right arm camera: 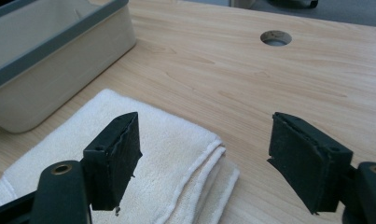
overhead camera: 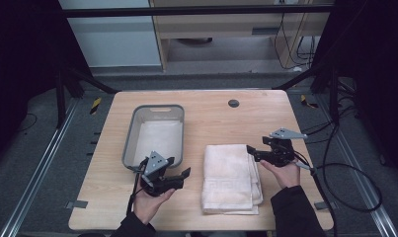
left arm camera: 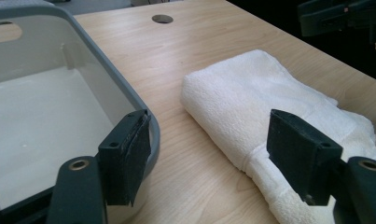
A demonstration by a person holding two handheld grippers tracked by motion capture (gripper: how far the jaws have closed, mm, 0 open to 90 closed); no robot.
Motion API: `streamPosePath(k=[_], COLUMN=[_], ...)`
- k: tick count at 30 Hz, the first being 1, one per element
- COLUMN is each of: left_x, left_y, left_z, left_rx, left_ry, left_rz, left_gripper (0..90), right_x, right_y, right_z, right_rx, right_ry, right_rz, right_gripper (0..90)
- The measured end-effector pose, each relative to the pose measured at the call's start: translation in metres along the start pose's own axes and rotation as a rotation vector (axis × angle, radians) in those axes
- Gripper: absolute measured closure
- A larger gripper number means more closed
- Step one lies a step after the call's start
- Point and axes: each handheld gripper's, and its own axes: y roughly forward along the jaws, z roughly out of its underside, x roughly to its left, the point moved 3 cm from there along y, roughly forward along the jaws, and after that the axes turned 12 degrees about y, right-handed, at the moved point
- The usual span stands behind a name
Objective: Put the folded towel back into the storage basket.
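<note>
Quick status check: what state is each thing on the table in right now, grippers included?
Towel: folded, flat on the table, nothing gripping it.
Bin: upright, open-topped, empty.
Left gripper: open, holding nothing, beside the bin.
Right gripper: open, holding nothing, at the towel's far right corner.

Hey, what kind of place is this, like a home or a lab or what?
Probably a lab or recording setup, not a home. A bare wooden table sits inside a dark metal frame, cables trail over grey carpet, and a person holds a gripper in each hand.
</note>
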Motion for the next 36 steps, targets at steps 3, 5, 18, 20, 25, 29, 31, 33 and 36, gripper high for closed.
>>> streamPosePath(k=[3, 5, 18, 20, 25, 29, 31, 33, 36], left_x=[-0.004, -0.008, -0.031, -0.034, -0.041, -0.046, -0.047, -0.049, -0.051], left_y=[0.004, 0.007, 0.032, 0.036, 0.046, 0.053, 0.056, 0.060, 0.066], left_z=[0.002, 0.003, 0.012, 0.014, 0.019, 0.021, 0.023, 0.025, 0.029], left_rx=[0.011, 0.018, 0.083, 0.094, 0.121, 0.137, 0.144, 0.154, 0.170], left_ry=[0.005, 0.011, 0.053, 0.057, 0.067, 0.072, 0.075, 0.076, 0.076], left_rz=[0.011, 0.019, 0.060, 0.066, 0.077, 0.087, 0.091, 0.096, 0.099], left_gripper=[29.8, 29.9, 30.1, 30.0, 30.0, 29.9, 29.9, 29.9, 29.9], right_x=[0.000, 0.000, -0.005, -0.006, -0.006, -0.006, -0.005, -0.004, -0.005], right_y=[0.004, 0.006, 0.016, 0.018, 0.023, 0.028, 0.030, 0.033, 0.037], right_z=[0.002, 0.004, 0.014, 0.016, 0.020, 0.023, 0.025, 0.026, 0.029], right_rx=[0.013, 0.023, 0.049, 0.058, 0.076, 0.095, 0.103, 0.110, 0.122], right_ry=[-0.010, -0.014, 0.003, 0.005, -0.002, -0.009, -0.004, -0.001, -0.002], right_rz=[0.005, 0.009, 0.003, 0.005, 0.011, 0.013, 0.012, 0.009, 0.010], right_gripper=[25.1, 25.1, 25.7, 25.8, 26.1, 26.4, 26.5, 26.5, 26.5])
